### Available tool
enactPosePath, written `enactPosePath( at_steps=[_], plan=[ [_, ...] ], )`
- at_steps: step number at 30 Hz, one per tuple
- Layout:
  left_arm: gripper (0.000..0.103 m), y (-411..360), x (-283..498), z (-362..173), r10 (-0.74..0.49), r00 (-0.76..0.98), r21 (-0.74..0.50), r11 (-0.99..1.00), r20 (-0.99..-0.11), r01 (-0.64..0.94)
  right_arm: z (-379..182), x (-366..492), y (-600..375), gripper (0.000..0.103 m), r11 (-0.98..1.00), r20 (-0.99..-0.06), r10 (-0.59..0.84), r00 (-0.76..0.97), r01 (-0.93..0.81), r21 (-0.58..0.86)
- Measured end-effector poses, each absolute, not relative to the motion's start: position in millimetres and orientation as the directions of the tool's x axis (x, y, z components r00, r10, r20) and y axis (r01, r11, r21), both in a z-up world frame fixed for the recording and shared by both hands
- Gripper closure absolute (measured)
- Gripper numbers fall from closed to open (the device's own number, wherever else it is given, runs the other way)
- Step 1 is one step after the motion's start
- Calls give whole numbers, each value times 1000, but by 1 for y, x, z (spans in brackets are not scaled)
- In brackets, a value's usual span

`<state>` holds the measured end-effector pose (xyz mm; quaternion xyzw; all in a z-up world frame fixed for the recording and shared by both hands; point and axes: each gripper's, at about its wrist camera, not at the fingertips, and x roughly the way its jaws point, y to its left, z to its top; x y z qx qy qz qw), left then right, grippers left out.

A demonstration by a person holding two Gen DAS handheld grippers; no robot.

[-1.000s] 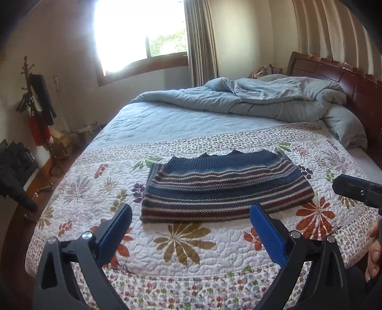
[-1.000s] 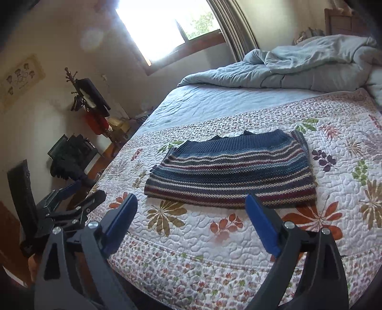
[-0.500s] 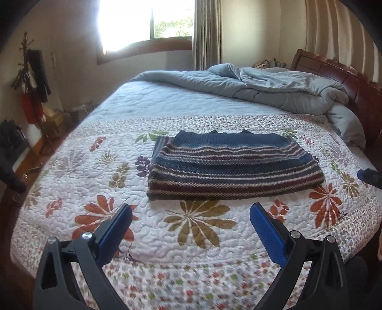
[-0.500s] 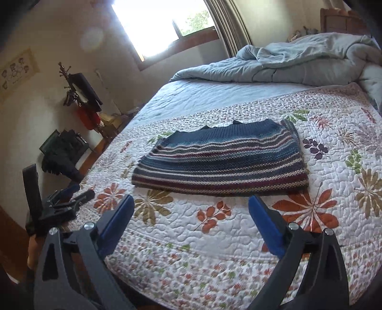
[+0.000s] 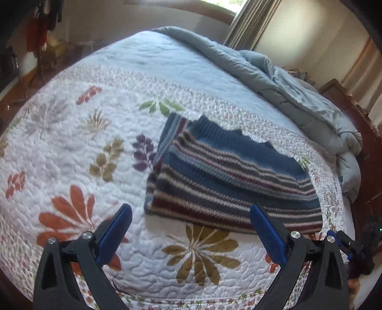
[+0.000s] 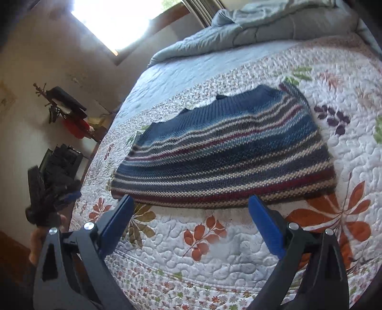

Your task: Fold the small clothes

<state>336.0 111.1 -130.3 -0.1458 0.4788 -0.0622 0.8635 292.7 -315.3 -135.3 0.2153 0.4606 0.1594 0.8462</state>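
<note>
Striped knit sweater [image 5: 229, 176] lies flat on the bed, on a white floral quilt [image 5: 71, 147]. It is folded into a wide, roughly rectangular shape, with its blue ribbed edge toward the far side and its maroon-and-cream striped edge toward the cameras. One narrow striped part pokes out from beneath at the far left corner in the left wrist view.

Left gripper [image 5: 191, 229] — jaws wide apart, holding nothing. Blue pads [image 5: 114, 235] hang just above the quilt, near the sweater's near edge; not touching it. The right-hand pad overlaps the near hem in the picture, though contact cannot be told.

Right gripper [image 6: 191, 226] — jaws also spread wide, empty. Its pads [image 6: 266, 229] sit just short of the sweater [image 6: 224, 152], at the striped near edge, with bare quilt [image 6: 214, 257] between them.

Each gripper shows at the edge of the other's view: the left one at the far left of the right wrist view, held in a hand, blurred; the right one low at the far right of the left wrist view, dark and partly cut off.

A rumpled grey-blue duvet [image 5: 274, 78] is bunched at the head of the bed, well apart from the sweater. A wooden headboard [image 5: 358, 114] stands behind it. A bright window [image 6: 119, 21] and a coat stand [image 6: 62, 105] with dark and red items are against the wall beside the bed.
</note>
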Motion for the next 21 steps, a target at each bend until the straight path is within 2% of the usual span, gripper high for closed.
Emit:
enactPosePath(
  at_steps=[5,8,12,16,19,21],
  plan=[
    [4,117,305,-131,-296,556,-360,933,-777,-6,-132,243,-315,7,872,-685,431,588,-74,484],
    [4,121,280,-146,-371,487,-446,894,-791,-43,-141,209,-304,7,856,-717,464,520,-55,514],
    [4,127,274,-131,-361,502,-410,912,-786,12,-113,183,-290,7,927,-736,368,568,-166,336],
    [4,142,285,-130,-414,475,-477,879,-777,-14,-95,182,-306,3,916,-706,377,599,-128,380],
    [4,140,300,-128,-378,477,-412,910,-793,36,-96,191,-313,3,922,-701,357,618,-114,369],
    [4,142,314,-132,-387,465,-415,909,-796,47,-99,197,-317,3,918,-697,363,618,-109,381]
  ],
)
